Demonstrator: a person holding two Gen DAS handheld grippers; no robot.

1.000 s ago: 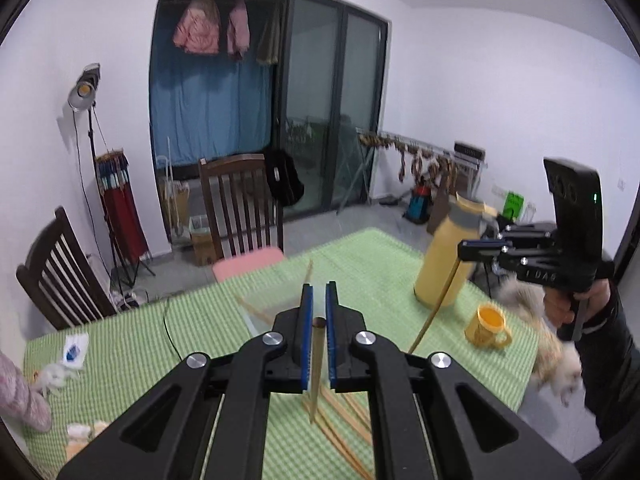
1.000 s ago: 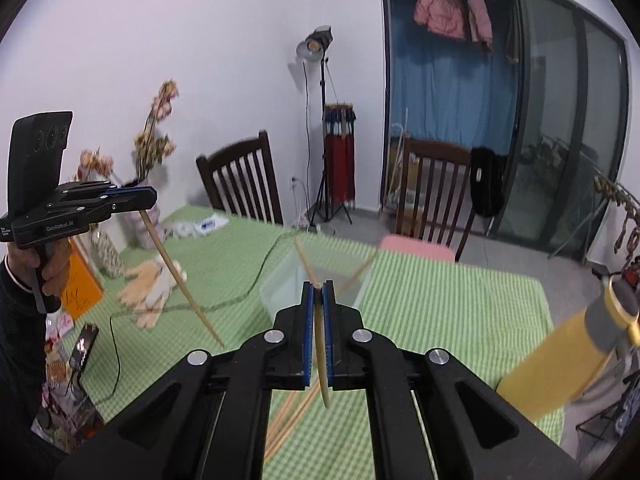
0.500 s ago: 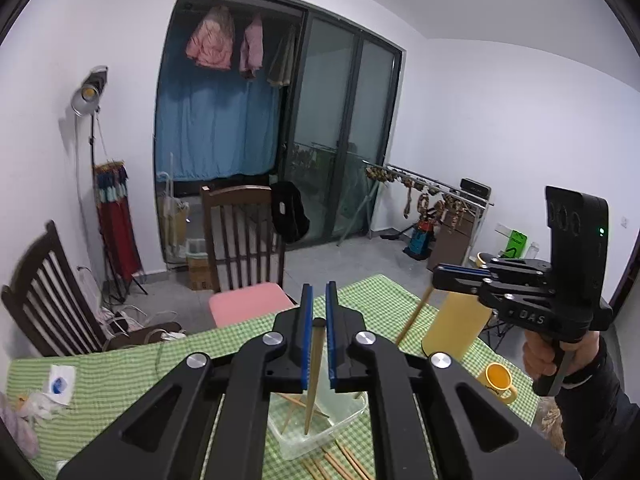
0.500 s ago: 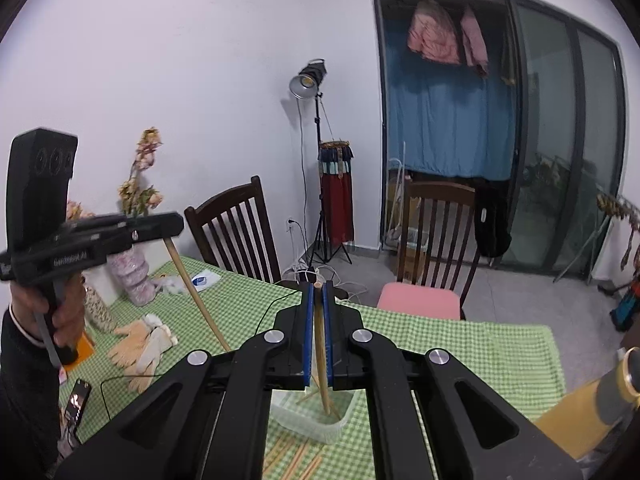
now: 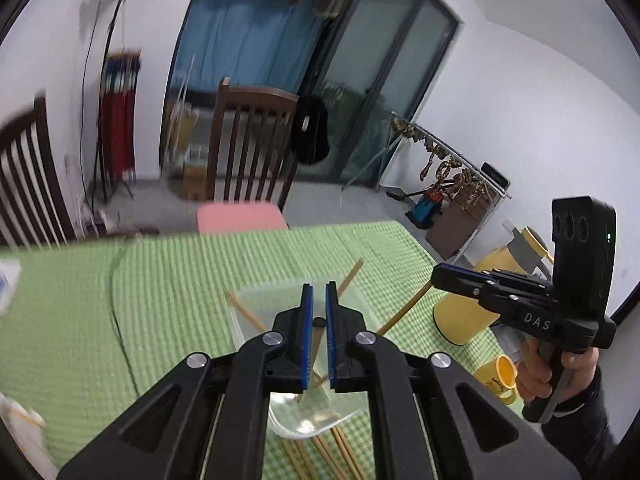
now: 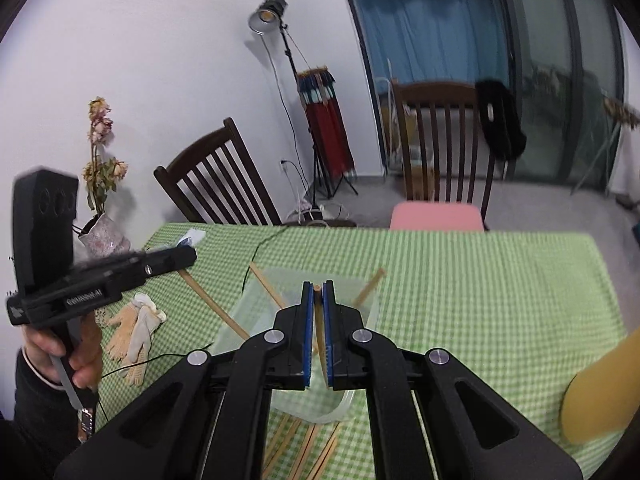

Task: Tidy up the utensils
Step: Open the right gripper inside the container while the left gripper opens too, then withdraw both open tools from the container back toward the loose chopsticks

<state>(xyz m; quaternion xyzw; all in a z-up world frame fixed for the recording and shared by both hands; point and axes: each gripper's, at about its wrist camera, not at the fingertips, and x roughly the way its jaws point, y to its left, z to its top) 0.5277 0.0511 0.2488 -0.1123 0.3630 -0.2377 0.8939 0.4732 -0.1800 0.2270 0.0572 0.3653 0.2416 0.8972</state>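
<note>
A clear plastic container (image 5: 280, 300) stands on the green checked tablecloth (image 5: 180, 280), with two wooden chopsticks (image 5: 350, 276) leaning in it. My left gripper (image 5: 319, 286) hangs over it, shut on a chopstick (image 5: 317, 346) that points down into the container. My right gripper (image 6: 317, 283) is also above the container (image 6: 248, 312), shut on its own chopstick (image 6: 320, 328). In the right wrist view the left gripper (image 6: 188, 258) shows its chopstick (image 6: 208, 304) slanting to the container's left edge. Loose chopsticks (image 6: 304, 448) lie on the cloth just in front of the container.
A tall yellow flask (image 5: 464, 316) and a yellow mug (image 5: 498, 380) stand at the table's right end. Pale gloves (image 6: 136, 328), a black cable (image 6: 260, 248) and a vase of dried flowers (image 6: 104, 236) sit on the left. Wooden chairs (image 6: 440, 140) line the far side.
Both grippers have come down and in over the container, each still holding its chopstick. The chopstick ends now reach the container, and both views have rolled.
</note>
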